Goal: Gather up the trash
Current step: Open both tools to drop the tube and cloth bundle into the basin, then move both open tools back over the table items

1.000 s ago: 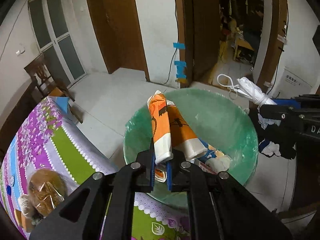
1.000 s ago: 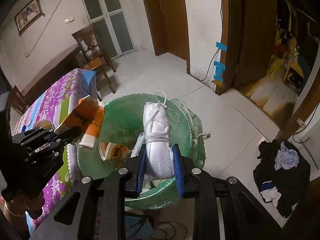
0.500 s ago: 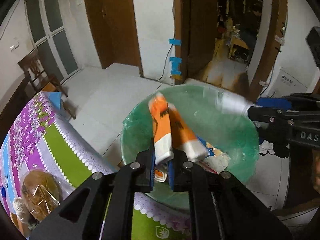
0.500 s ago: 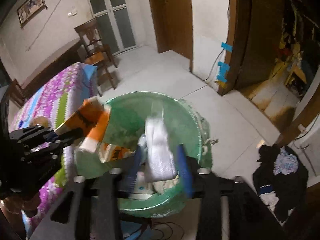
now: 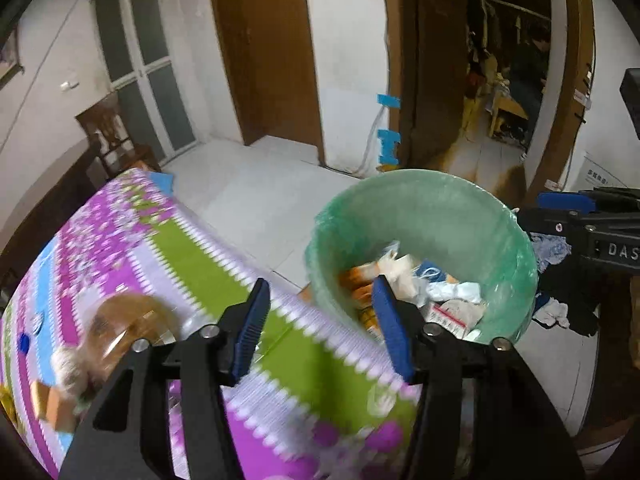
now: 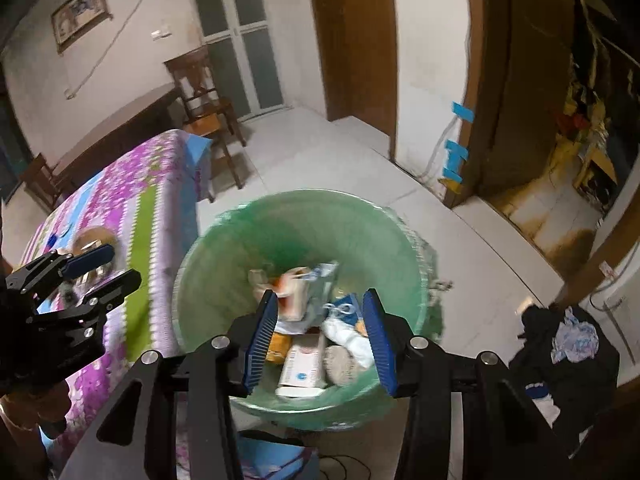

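Note:
A green-lined trash bin (image 5: pixel 420 204) (image 6: pixel 304 216) stands on the floor beside the table. Inside lie the orange and white wrapper (image 6: pixel 294 286), the white bag (image 6: pixel 348 338) and other packaging (image 5: pixel 444 312). My left gripper (image 5: pixel 320 320) is open and empty, over the table edge at the bin's left rim; it also shows in the right wrist view (image 6: pixel 100 268). My right gripper (image 6: pixel 318 328) is open and empty above the bin; it also shows at the right in the left wrist view (image 5: pixel 576 208).
The table has a purple, green and white floral cloth (image 5: pixel 132 240) (image 6: pixel 132 184), with a wrapped brown item (image 5: pixel 120 324) on it. Wooden chairs (image 6: pixel 204 96) stand behind. Dark clothes (image 6: pixel 568 344) lie on the floor at the right. An open doorway (image 5: pixel 504 80) is behind the bin.
Both grippers opened. The orange and white wrapper dropped from the left gripper and the white bag from the right gripper into the bin. The left gripper swung left toward the table.

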A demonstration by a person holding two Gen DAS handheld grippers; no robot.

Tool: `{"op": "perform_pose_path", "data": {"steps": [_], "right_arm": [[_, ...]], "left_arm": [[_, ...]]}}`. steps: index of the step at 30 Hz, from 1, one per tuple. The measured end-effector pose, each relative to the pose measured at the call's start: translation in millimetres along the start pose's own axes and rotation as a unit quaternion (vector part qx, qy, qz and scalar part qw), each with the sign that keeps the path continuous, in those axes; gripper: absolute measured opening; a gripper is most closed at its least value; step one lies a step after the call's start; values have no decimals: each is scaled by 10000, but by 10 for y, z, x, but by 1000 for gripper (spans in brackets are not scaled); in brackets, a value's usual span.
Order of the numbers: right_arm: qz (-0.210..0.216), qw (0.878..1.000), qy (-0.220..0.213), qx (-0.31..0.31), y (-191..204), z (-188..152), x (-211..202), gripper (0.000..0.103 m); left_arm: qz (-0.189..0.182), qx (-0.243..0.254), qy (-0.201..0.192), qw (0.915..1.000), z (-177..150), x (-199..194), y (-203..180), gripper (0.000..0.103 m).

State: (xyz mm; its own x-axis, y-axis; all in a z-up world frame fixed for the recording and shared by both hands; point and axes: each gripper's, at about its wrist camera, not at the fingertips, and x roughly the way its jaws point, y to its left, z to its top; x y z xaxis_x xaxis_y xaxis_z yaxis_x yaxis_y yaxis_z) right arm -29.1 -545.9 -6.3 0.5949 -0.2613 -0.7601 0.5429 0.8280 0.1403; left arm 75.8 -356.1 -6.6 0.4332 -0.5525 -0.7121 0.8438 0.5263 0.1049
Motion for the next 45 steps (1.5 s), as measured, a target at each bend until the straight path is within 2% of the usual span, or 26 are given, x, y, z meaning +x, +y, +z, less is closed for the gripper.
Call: {"op": "perform_pose_path", "data": {"steps": [5,7,12,15,18,22,25,32,34,36,40,43,45], "right_arm": [[431,9982,-158,-395,452,-100,-74,46],[599,9958,-196,-671,717,-160,-69,46],[1048,9840,-305,-1406,1370,-286,-44,46],[1377,9735,-300,-1802,1787,-333,-25,46],[1586,9633,-288,-2147,2154,-362,-6,46],[1761,9564,-218,-2322,2442,-384,-15,46],[1794,9546,-151,-2375,2572,-409,-4,46],[1762,9515,-84,-2521,2635,-416,-19,46],[1798,9487,-114,-2599,2667,-397,-17,46],[1844,9433,-155,-2757,2742,-400,-48,46],[2000,9287,-155,-3119,2919,-432,-60,46],[2087,9175,-124,-3384,3049,-461,-29,46],[2149,9059,-86,-3649,3186,-485,8,46]], "left_arm": [[219,-193,-184,9994,-322,-391,437,64],[355,-364,-195,9985,-482,-539,722,65],[587,-691,-60,9959,-791,-735,1419,67],[552,-823,-56,9951,-903,-801,1777,67],[216,-977,102,9949,-975,-772,2163,67],[162,-753,354,9964,-1073,-632,2368,67],[-80,-641,363,9973,-1117,-564,2428,67],[161,-11,429,9989,-1139,-461,2265,66],[276,78,403,9988,-1180,-492,2242,56],[388,34,399,9984,-1214,-559,2277,36],[109,-427,251,9987,-1291,-856,2460,5],[284,-505,91,9983,-1437,-1178,2415,4],[437,-464,-69,9979,-1561,-1455,2342,4]]}}
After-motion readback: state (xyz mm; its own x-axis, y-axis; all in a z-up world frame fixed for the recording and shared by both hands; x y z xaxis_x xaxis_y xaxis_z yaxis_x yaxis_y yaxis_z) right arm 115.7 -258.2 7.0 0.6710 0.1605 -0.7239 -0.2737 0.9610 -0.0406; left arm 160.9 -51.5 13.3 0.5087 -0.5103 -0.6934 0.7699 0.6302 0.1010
